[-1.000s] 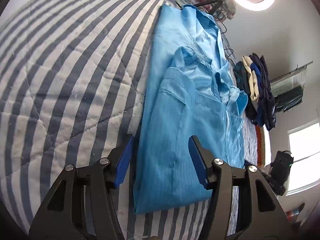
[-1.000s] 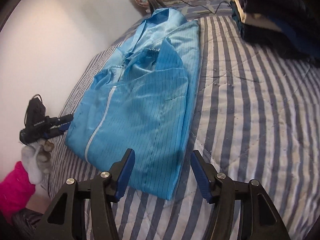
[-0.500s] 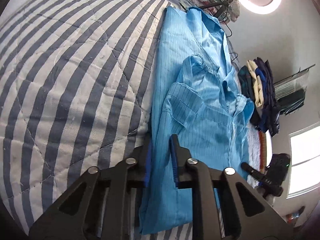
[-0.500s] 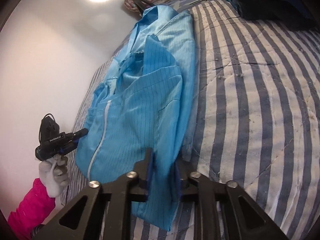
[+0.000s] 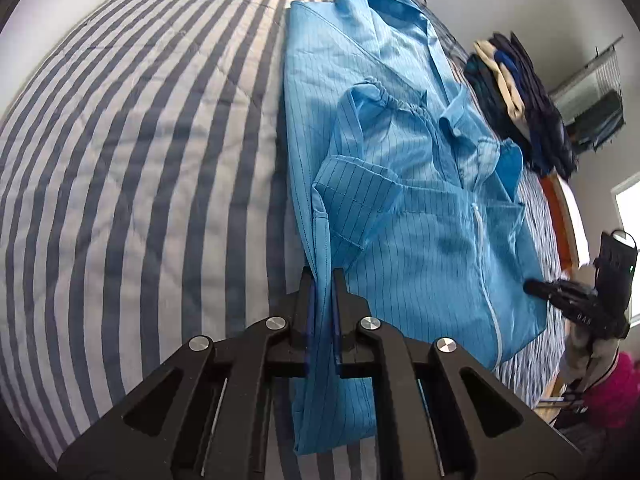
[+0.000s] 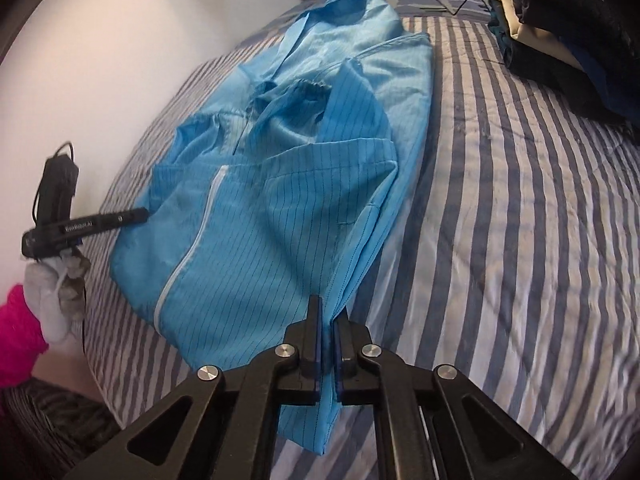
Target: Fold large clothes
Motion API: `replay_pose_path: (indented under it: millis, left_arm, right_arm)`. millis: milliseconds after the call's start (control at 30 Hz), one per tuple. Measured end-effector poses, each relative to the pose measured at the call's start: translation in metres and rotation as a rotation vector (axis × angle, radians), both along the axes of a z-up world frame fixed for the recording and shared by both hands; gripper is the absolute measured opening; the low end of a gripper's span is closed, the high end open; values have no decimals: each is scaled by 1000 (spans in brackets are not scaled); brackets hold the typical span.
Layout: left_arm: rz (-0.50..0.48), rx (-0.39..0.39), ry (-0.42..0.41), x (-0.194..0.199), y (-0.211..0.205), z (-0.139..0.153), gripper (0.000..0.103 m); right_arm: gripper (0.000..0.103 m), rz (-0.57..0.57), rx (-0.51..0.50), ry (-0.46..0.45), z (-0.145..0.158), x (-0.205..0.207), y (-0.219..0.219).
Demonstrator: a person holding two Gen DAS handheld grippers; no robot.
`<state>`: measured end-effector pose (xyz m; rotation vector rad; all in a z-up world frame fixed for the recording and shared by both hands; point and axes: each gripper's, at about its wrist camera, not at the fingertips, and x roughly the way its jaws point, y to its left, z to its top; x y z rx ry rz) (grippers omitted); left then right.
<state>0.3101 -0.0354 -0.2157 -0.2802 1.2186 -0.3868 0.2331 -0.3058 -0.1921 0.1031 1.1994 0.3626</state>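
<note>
Blue garment (image 5: 420,216): centre frame, on striped bedspread (image 5: 140,160); sleeves folded in, lengthwise fold not yet made. Left gripper (image 5: 322,280), right gripper (image 6: 329,312): each clenched on near hem corner. Remaining, by judgement: carry hem toward collar, upper frame.

The blue garment (image 5: 420,240) is a light-blue coat with thin dark pinstripes and a white zipper running down its front. It lies lengthwise on the striped quilt (image 5: 140,160), front side up, collar at the far end and hem at the near end. Its 2 sleeves are folded in across the chest, and their gathered elastic cuffs rest near the zipper. The body is folded narrow, so both long sides are doubled layers. At the near end, 2 hem corners are lifted off the quilt, and the cloth there rises in taut ridges while the rest lies flat.
</note>
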Motion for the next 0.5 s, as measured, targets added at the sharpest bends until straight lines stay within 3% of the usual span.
replay_pose_path:
  millis: [300,467,500]
  left_arm:
    - [-64,19,34,-83,1,1,5]
    - [-101,40,47,-92,-4,2,5]
    - [-109,52,58,-91,-6,4,8]
  right_arm:
    - [2,77,-48,69,2,-61,13]
    - [2,114,-76,81,-5,-65,15]
    - [7,120,-69,85,-4,-66,14]
